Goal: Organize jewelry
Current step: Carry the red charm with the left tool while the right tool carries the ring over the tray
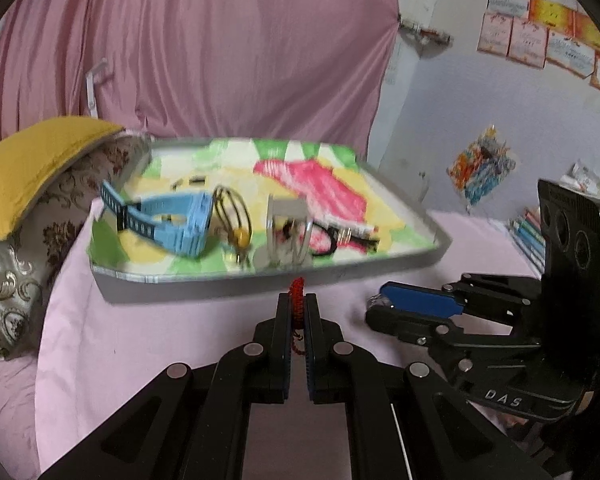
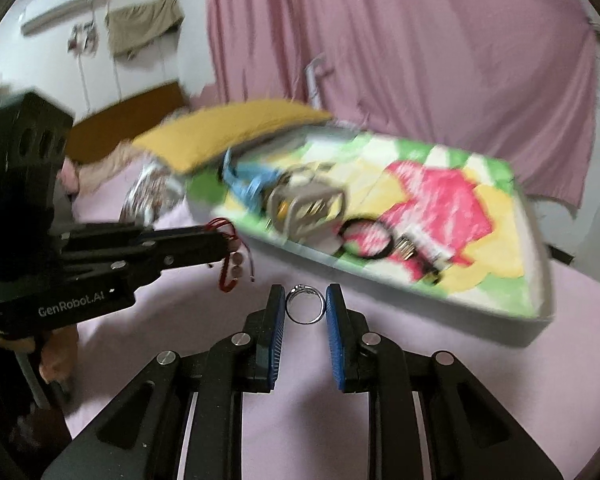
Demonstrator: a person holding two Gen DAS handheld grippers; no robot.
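2 pieces are in my grips. The left gripper (image 1: pixel 299 312) is pinched fully closed on a red cord bracelet (image 1: pixel 298 300), and its loose loop with small pale beads dangles below the fingers in the right wrist view. It is soft and limp, so I judge it will swing and could snag; gripping the braid itself is right. The right gripper (image 2: pixel 305 307) stands narrowly apart with a silver ring (image 2: pixel 305 309) between the pads (image 2: pixel 334 312), which seem to touch its rim on both sides. The ring is light, hard and slick, so I expect it to twist or pop out unless squeezed squarely across its widest part. Both are held just short of the near edge of the tray (image 1: pixel 204 286), which lies on the pink bed sheet (image 1: pixel 100 340). A blue watch (image 1: pixel 172 224), gold hoops (image 1: pixel 232 216) and a black band (image 2: pixel 364 238) lie on the tray's near half.
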